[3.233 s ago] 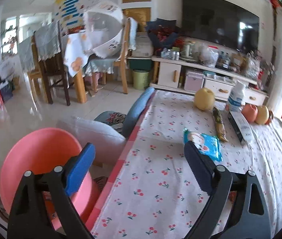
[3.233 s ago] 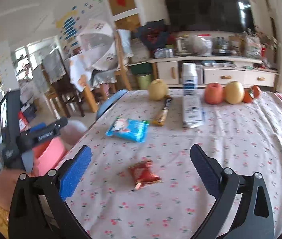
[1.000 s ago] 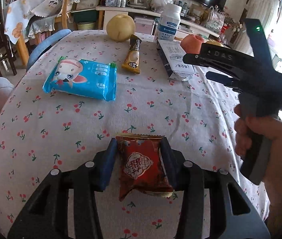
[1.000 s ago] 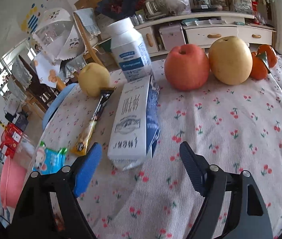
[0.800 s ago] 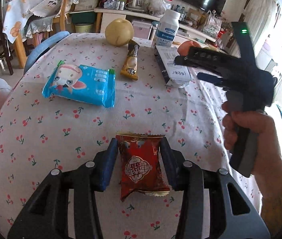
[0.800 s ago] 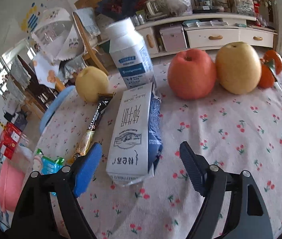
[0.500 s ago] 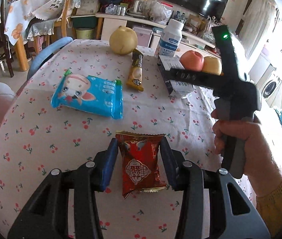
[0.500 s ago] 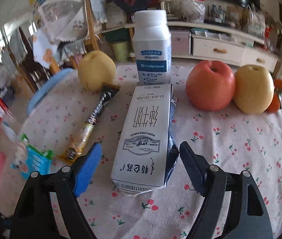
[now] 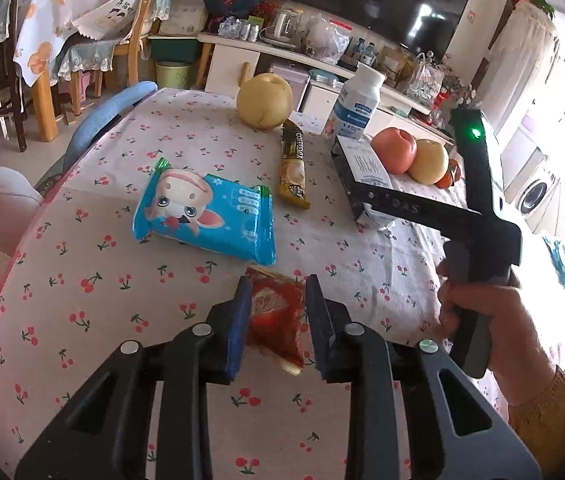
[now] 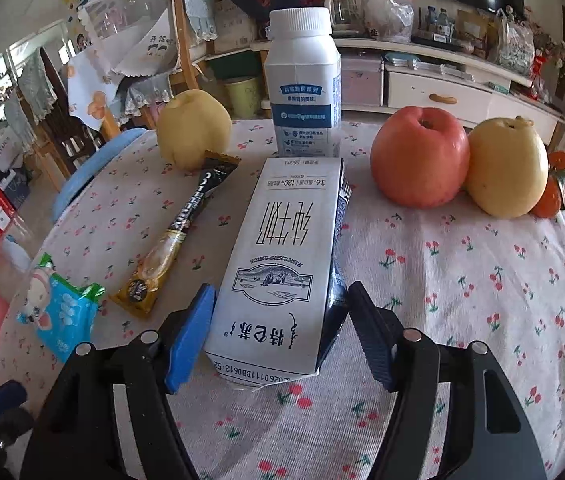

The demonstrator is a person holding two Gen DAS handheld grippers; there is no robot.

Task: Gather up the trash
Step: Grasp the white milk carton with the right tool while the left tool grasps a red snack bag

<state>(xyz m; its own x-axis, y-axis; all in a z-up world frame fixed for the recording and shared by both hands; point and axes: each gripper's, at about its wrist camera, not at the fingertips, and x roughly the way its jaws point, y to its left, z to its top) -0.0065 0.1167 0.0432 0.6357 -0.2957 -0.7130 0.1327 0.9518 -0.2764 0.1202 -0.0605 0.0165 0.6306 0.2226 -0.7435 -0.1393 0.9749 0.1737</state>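
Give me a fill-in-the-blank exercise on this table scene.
1. The left gripper is shut on a crinkled ____ snack wrapper.
2. The white milk carton lies between the right gripper's ____.
3. The white plastic bottle stands ____ the carton.

Missing: red; fingers; behind

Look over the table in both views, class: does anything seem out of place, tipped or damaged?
Yes. The milk carton lies flat between the closing jaws of the right gripper, with its near end crumpled, while the white bottle behind it stands upright. Wrappers lie among whole fruit.
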